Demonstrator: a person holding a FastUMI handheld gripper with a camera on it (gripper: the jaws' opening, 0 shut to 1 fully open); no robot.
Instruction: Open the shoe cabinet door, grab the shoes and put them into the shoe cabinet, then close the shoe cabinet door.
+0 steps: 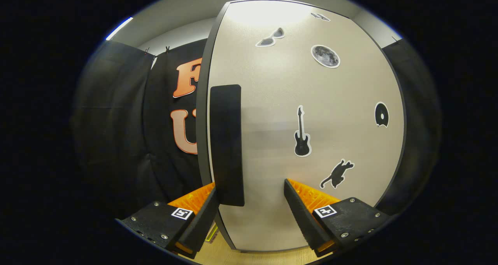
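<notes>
The shoe cabinet door [272,101] is a pale panel with a dark rim, standing close in front of me. A tall black handle [227,144] runs down its left edge. My gripper [249,185] is open, and the handle's lower end lies between the fingers, close to the left one. The left fingertip [210,197] sits at the door's left edge. The right fingertip [290,191] is in front of the door face, apart from the handle. Nothing is pressed between the fingers. I cannot tell whether the door is ajar.
Black stickers dot the door: sunglasses [270,37], a moon [325,56], a guitar [302,134] and a cat [337,173]. Black booth cloth [116,132] hangs to the left of the door. A strip of wooden floor [253,258] lies below the door.
</notes>
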